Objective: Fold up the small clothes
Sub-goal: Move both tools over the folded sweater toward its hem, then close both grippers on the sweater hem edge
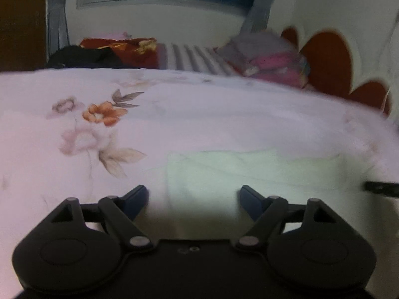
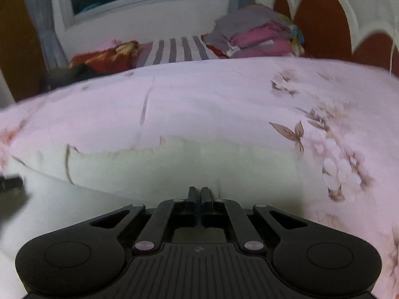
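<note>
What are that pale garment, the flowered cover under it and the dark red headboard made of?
Pale garment: soft thin fabric, matte; it creases and lies limp.
Flowered cover: printed cloth, probably cotton-like, matte, puffed as if padded.
Headboard: smooth dark red panels with white edging, maybe painted wood or upholstery; too blurred to tell.

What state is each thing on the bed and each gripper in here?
left gripper: open, nothing between its fingers.
right gripper: shut, whether it pinches the cloth cannot be told.
pale green garment: lying flat on the floral bedcover.
stack of clothes: folded, piled by the headboard.
</note>
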A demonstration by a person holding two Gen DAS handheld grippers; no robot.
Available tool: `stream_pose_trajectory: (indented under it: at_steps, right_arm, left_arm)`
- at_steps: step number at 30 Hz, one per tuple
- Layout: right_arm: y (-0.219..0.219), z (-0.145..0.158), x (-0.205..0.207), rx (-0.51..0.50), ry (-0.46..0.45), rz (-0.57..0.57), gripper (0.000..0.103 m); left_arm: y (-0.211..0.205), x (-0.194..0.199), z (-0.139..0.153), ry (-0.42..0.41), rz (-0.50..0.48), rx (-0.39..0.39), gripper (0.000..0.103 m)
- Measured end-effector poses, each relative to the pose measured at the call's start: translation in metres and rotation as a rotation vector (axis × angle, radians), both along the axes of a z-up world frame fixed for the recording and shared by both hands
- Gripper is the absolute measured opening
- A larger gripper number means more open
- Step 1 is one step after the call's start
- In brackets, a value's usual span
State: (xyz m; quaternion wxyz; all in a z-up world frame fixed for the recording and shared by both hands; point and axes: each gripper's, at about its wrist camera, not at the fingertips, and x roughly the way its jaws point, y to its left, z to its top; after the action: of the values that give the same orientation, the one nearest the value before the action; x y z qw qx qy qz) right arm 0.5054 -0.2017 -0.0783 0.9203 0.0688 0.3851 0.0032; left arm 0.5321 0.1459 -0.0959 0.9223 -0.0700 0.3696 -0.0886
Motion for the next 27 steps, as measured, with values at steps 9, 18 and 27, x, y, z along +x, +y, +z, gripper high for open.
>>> stream_pose_trajectory:
  at_steps: [9, 18, 27]
  right_arm:
    - [0.076, -0.002, -0.026, 0.024, -0.01, 0.21, 0.001]
    - [-0.04, -0.008, -0.06, 0.059, 0.015, -0.074, 0.002]
    - [-0.022, 0.017, -0.103, 0.036, -0.009, -0.023, 0.002]
  left_arm:
    - [-0.081, -0.048, -0.004, -0.017, -0.149, 0.089, 0.081]
    - [-0.016, -0.063, -0.012, 0.02, -0.056, 0.076, 0.088]
    - [-0.033, -0.111, 0.013, -0.017, -0.081, 0.107, 0.081]
